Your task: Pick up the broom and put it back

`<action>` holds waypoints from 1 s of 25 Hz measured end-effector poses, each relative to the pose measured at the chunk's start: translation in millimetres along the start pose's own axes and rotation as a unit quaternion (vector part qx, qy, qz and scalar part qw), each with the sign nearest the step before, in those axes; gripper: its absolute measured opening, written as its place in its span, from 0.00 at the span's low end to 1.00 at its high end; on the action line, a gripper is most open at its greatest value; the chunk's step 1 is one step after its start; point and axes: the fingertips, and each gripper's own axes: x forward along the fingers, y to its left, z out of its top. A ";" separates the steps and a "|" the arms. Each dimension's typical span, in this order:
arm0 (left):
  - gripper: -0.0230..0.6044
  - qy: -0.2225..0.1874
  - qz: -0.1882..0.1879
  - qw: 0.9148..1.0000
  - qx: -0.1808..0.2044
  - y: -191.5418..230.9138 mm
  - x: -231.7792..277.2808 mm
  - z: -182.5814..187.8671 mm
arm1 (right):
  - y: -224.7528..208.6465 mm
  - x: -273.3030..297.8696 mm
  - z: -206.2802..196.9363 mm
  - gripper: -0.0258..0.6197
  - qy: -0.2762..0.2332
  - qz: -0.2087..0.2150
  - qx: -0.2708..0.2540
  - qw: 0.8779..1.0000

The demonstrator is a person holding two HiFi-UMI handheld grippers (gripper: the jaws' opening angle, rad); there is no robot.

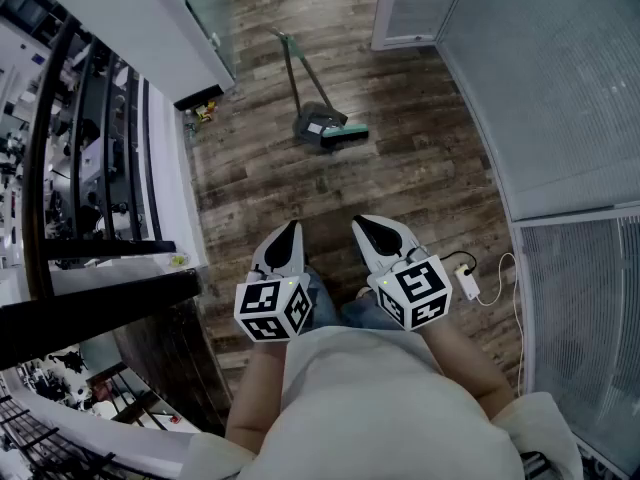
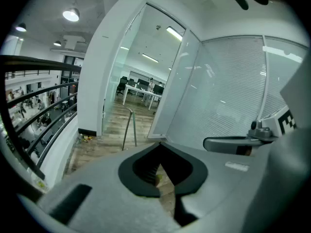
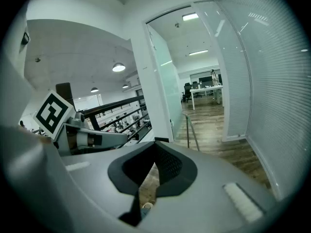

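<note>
Showing overhead only: broom's green head.

One broom, one dustpan (seemingly).

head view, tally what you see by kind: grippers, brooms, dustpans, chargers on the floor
grippers: 2, left gripper and right gripper
broom: 1
dustpan: 1
white charger: 1
total: 5
</note>
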 end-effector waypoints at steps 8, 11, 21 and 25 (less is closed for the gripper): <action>0.04 0.010 -0.019 1.000 0.015 -66.8 -30.9 -31.1 | -0.1 -67.3 -22.5 0.05 -0.008 0.000 0.003 1.000; 0.04 0.006 -0.016 1.000 0.018 -75.5 -34.0 -32.4 | -4.4 -79.5 -28.3 0.05 -0.010 -0.001 0.005 1.000; 0.04 -0.014 -0.009 1.000 0.016 -97.9 -31.6 -33.7 | -21.3 -107.0 -25.1 0.05 -0.039 0.006 0.005 0.999; 0.04 -0.011 -0.004 1.000 0.013 -103.4 -28.5 -39.3 | -27.8 -110.9 -28.7 0.05 -0.027 -0.001 -0.010 1.000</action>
